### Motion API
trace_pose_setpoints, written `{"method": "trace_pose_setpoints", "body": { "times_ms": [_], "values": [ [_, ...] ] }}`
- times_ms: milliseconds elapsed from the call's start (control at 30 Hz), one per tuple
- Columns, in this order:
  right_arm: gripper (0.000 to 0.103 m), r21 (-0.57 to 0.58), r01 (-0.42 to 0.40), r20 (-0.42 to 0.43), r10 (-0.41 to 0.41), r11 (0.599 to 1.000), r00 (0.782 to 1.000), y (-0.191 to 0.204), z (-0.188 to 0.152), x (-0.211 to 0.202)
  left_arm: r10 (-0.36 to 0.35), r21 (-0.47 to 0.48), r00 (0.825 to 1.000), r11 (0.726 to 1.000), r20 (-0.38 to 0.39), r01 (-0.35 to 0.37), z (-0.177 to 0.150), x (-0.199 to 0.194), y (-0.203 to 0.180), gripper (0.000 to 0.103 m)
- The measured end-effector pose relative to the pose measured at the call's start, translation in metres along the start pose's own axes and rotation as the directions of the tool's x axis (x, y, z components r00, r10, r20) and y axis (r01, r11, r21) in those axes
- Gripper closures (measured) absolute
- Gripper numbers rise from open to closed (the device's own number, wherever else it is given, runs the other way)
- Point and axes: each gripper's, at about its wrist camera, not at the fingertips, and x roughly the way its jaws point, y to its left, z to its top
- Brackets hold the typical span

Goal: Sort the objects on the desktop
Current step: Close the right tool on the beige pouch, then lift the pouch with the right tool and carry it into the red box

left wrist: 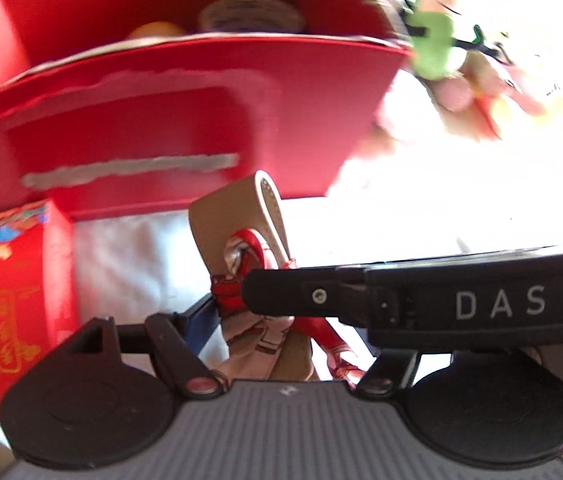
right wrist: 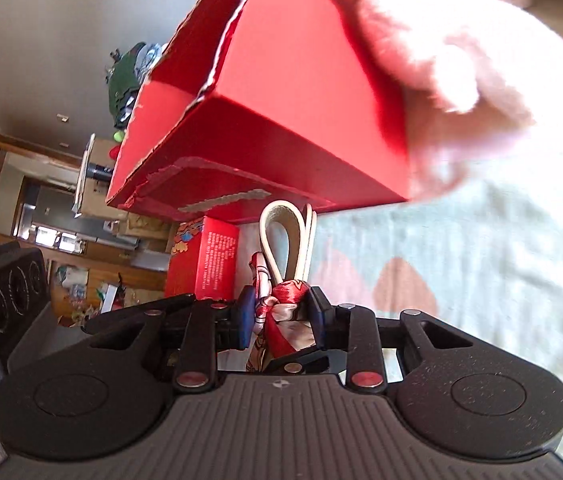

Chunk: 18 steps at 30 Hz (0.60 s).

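Right wrist view: pale patterned cloth [right wrist: 481, 280] under red box [right wrist: 281, 120].

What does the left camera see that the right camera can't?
Only the left wrist view looks into the big red box: a roll of tape and something orange sit inside. It also shows the green toy clearly.

Only the right wrist view shows the room with wooden shelves.

Both show the big red box, the small red box, and the scarf with a beige strap clamped by both the right gripper and the left gripper.
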Motion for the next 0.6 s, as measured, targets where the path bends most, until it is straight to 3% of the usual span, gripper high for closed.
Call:
{"method": "trace_pose_setpoints", "body": {
  "times_ms": [333, 600],
  "values": [
    [0.072, 0.1, 0.073, 0.138, -0.087, 0.992, 0.987, -0.033, -0.013, -0.053, -0.072, 0.177, 0.997, 0.981, -0.03, 0.076, 0.017, -0.001, -0.053, 0.033],
    [0.072, 0.121, 0.118, 0.309, -0.15, 0.986, 0.939, -0.019, -0.002, -0.1, -0.156, 0.337, 0.987, 0.931, 0.027, 0.138, 0.057, -0.024, -0.103, 0.034]
  ]
}}
